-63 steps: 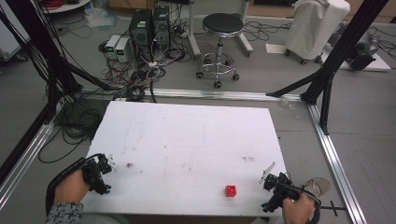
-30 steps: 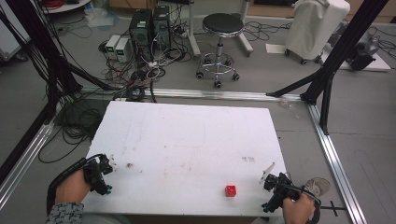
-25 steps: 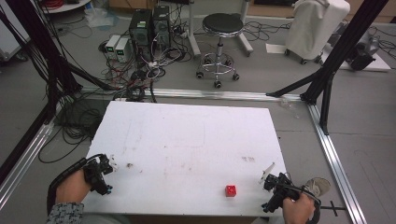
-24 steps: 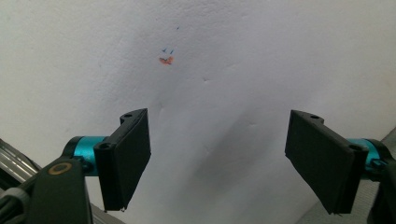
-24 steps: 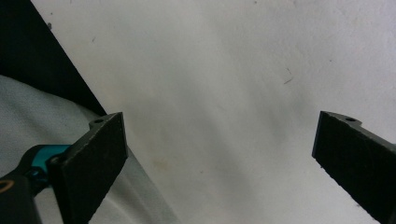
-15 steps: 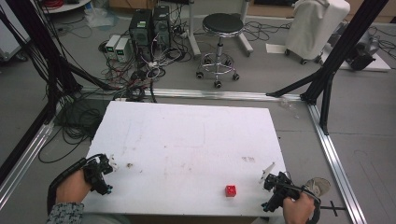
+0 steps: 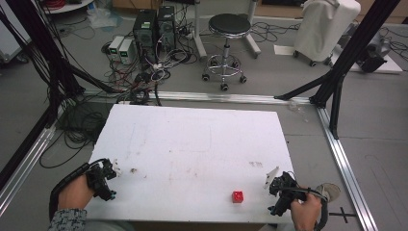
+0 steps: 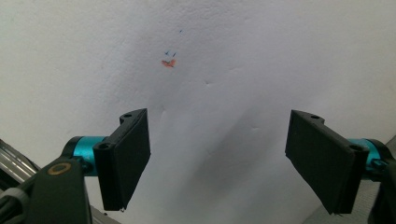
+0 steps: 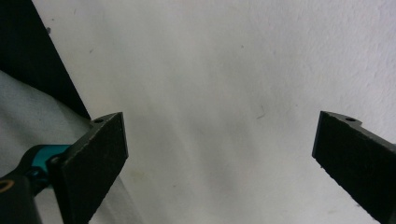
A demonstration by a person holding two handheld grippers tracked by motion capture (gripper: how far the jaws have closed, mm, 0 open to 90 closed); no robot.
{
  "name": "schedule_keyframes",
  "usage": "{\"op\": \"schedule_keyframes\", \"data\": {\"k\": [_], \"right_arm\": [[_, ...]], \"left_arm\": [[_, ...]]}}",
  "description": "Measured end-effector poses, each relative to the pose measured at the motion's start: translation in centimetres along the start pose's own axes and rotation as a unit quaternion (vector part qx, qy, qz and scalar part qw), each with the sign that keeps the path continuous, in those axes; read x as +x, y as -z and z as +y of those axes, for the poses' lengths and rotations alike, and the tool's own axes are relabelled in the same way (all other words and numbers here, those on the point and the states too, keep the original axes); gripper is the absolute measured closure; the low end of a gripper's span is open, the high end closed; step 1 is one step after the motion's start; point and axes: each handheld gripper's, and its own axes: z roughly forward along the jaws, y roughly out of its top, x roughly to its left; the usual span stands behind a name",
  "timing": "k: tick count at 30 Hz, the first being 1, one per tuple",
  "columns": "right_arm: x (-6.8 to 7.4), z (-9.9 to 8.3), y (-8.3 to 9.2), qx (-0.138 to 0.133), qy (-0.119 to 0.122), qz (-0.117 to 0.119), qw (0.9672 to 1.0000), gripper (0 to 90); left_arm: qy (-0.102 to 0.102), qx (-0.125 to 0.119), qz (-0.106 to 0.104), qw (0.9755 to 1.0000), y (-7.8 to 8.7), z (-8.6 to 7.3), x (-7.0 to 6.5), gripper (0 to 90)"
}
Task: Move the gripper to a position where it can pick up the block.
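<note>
From the high view, the white worktop (image 7: 192,149) stretches out with a small red cube (image 7: 237,196) sitting alone near its near edge, right of centre. The left claw (image 7: 109,169) rests at the near left corner, held in a hand (image 7: 74,192) coming up from the bottom, a patterned sleeve (image 7: 67,220) behind it. Over at the near right corner sits the right claw (image 7: 272,178), just beside the cube but apart from it, gripped by the other hand (image 7: 304,214). Beyond the far edge, a black stool (image 7: 228,29) and computer towers (image 7: 155,24) stand on the floor amid tangled cables (image 7: 139,77). Now the left gripper view: the left claw (image 8: 217,158) has its two black jaws spread wide with nothing between them, bare white worktop (image 8: 233,56) below, and a tiny orange and blue mark (image 8: 168,60) farther out. And the right gripper view: the right claw (image 9: 219,158) too is spread wide and empty, over the plain white worktop (image 9: 210,70), whose edge shows at the left.
</note>
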Motion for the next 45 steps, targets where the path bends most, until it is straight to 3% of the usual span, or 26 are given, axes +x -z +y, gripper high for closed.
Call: {"op": "schedule_keyframes", "data": {"k": [12, 17, 21, 27, 37, 45], "right_arm": [[0.9, 3.1, 1.2, -0.008, 0.090, -0.013, 0.9959, 2.6], [1.6, 4.8, 1.4, 0.003, 0.130, -0.020, 0.9914, 2.6], [1.9, 6.1, 1.3, 0.004, 0.146, -0.016, 0.9891, 2.6], [2.6, 8.5, 0.9, 0.010, 0.185, -0.014, 0.9826, 2.6], [3.2, 10.4, -0.7, 0.021, 0.215, 0.009, 0.9763, 2.6], [3.5, 11.0, -1.4, 0.025, 0.225, 0.019, 0.9739, 2.6]], "left_arm": [[0.002, 0.002, -0.001, 1.0000, -0.1, 0.0, 0.1, 22.4], [0.005, 0.000, 0.000, 1.0000, -0.2, 0.0, 0.1, 22.4], [0.006, -0.001, 0.000, 1.0000, -0.2, 0.0, 0.1, 22.4], [0.005, -0.001, 0.001, 1.0000, -0.2, -0.1, 0.1, 22.4], [0.006, -0.001, -0.002, 1.0000, -0.2, 0.0, 0.2, 22.4], [0.006, -0.001, -0.002, 1.0000, -0.2, 0.0, 0.1, 22.4]]}}
